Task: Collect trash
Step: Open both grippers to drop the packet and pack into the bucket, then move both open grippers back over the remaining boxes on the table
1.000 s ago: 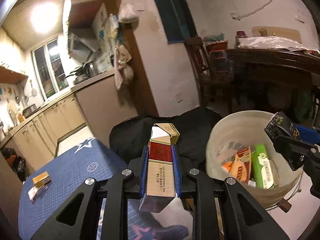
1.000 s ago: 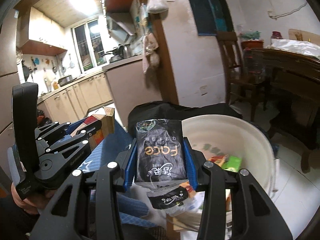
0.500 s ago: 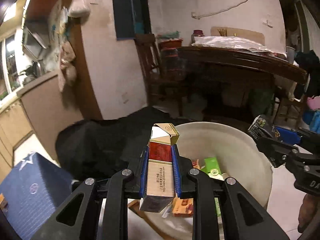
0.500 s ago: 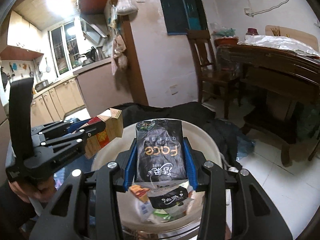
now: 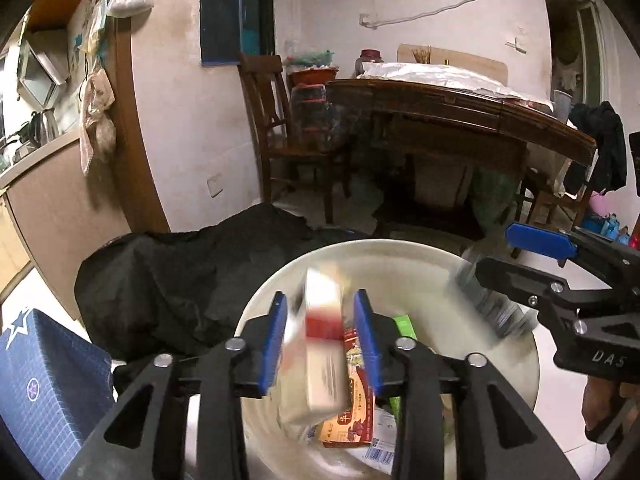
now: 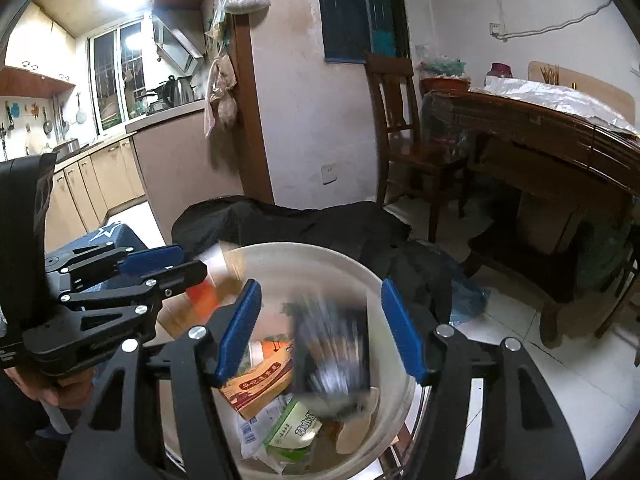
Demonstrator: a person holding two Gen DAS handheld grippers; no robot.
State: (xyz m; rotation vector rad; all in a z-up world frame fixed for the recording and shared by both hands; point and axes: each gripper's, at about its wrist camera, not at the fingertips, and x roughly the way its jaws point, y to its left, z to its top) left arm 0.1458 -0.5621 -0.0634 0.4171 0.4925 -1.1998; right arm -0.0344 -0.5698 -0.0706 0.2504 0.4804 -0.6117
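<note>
Both grippers hang over a white bucket point(image 5: 400, 246) point(image 6: 304, 249) of trash. My left gripper point(image 5: 320, 320) has its jaws opening; a red-and-gold carton point(image 5: 325, 344) is blurred between the blue pads, loose and dropping into the bucket. My right gripper point(image 6: 320, 294) also has its jaws opening, and a black packet point(image 6: 334, 350) falls blurred between its wide-apart pads. From the left wrist view the right gripper point(image 5: 532, 254) is at the right with the packet point(image 5: 492, 308) below it. The left gripper point(image 6: 172, 266) shows at the right wrist view's left.
An orange-red box point(image 6: 260, 380) and a green packet point(image 6: 292, 428) lie in the bucket. A black bag point(image 5: 180, 272) is slumped behind it, and a blue starred box point(image 5: 44, 380) stands at the left. A wooden chair point(image 5: 280, 128) and dark table point(image 5: 460, 108) stand beyond.
Both grippers moved over the bucket and their jaws parted. The carton and the black packet, gripped before, have slipped free and are falling in.
</note>
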